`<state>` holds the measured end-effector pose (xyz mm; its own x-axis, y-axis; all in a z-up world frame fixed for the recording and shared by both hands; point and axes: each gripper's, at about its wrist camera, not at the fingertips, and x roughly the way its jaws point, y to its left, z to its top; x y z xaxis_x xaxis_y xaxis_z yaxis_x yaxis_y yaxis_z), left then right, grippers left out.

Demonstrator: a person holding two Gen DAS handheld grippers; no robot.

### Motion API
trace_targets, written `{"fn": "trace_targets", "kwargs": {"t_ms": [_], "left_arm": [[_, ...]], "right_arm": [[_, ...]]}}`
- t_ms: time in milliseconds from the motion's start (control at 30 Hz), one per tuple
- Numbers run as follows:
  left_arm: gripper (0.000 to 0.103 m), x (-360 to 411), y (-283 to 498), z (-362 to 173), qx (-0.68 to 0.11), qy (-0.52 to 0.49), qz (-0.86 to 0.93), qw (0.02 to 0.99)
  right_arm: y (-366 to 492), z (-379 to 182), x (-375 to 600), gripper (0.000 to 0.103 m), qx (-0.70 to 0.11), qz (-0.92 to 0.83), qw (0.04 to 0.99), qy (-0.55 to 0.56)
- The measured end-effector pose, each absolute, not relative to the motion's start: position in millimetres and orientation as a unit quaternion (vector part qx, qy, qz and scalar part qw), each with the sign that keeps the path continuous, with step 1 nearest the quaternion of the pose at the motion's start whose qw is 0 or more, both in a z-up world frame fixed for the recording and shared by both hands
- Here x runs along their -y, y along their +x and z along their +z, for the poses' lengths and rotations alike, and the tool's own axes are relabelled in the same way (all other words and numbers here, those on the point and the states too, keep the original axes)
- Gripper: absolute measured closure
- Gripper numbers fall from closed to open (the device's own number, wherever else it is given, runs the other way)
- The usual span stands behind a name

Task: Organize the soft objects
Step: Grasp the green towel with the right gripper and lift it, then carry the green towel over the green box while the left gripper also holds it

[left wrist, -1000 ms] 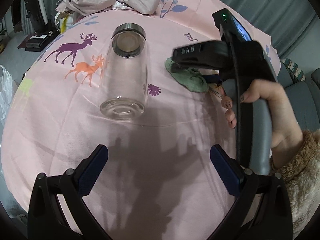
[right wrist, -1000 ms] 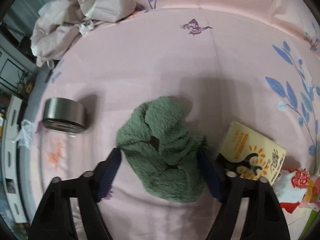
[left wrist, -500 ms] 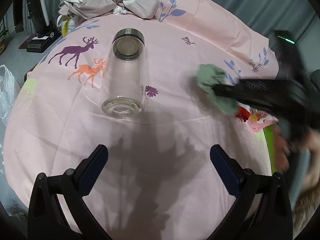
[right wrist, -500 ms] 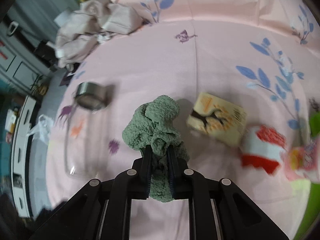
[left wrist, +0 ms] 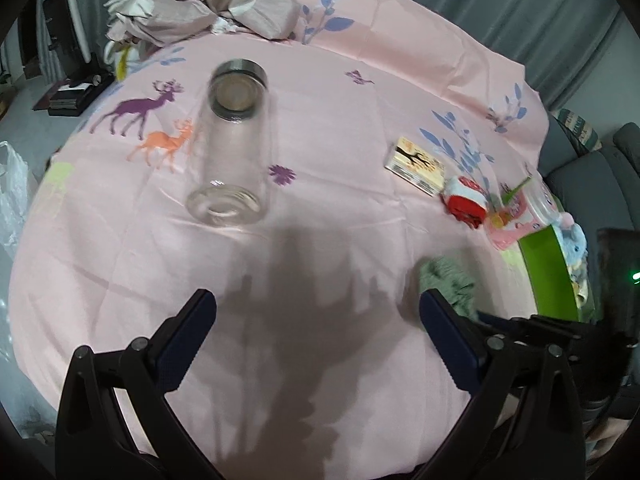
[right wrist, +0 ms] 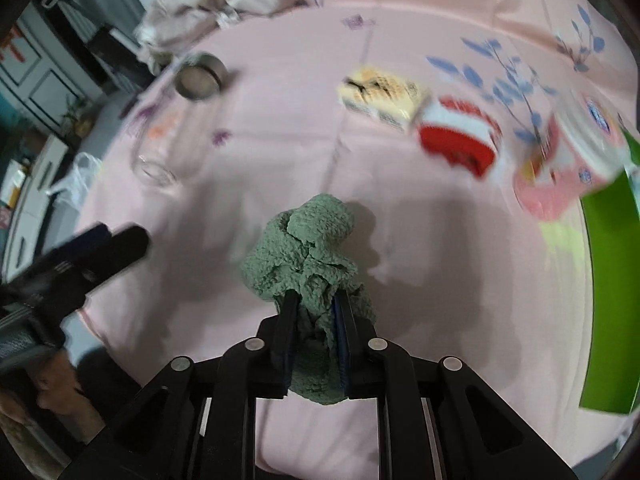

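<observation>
Two fisheye views show a round tabletop under a pink printed cloth. Largest on it is a heap of crumpled fabric at the far edge; next, a clear glass jar lying on its side, far left of centre. At the right edge stands a green bin, with a yellow box, a red-and-white item and pink packaging near it. The left gripper hovers over bare cloth, jaws wide apart and holding nothing. The right gripper has its jaws drawn narrow, pinching the green towel, which appears lifted clear of the tabletop at near centre. Judged from its bunched, drooping folds, the towel is light, soft and non-fragile; it compresses readily, so a hold on a thick gathered fold seems more secure than one on a loose edge, which could slip free.
</observation>
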<state>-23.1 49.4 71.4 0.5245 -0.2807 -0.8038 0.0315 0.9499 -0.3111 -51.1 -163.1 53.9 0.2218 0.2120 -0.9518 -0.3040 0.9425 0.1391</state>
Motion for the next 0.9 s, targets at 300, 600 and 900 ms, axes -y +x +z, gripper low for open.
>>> {"fn": "trace_targets", "kwargs": {"t_ms": [300,600,900], "left_arm": [[0.027,-19.6,-30.2,59.2,-0.498,-0.130,-0.168,0.841],[0.060,31.4,-37.3,29.5,-0.549,-0.113,-0.242,0.792],[0.075,49.2,-36.6,27.1,-0.549,-0.094,-0.257,0.789]], "right_arm": [[-62.8,80.6,207.6,0.029,-0.570,0.156,0.805,0.050],[-61.7,50.0,212.5,0.029,-0.593,0.181,0.771,0.145],[-58.0,23.0,198.5,0.051,-0.612,0.213,0.746,0.155]]}}
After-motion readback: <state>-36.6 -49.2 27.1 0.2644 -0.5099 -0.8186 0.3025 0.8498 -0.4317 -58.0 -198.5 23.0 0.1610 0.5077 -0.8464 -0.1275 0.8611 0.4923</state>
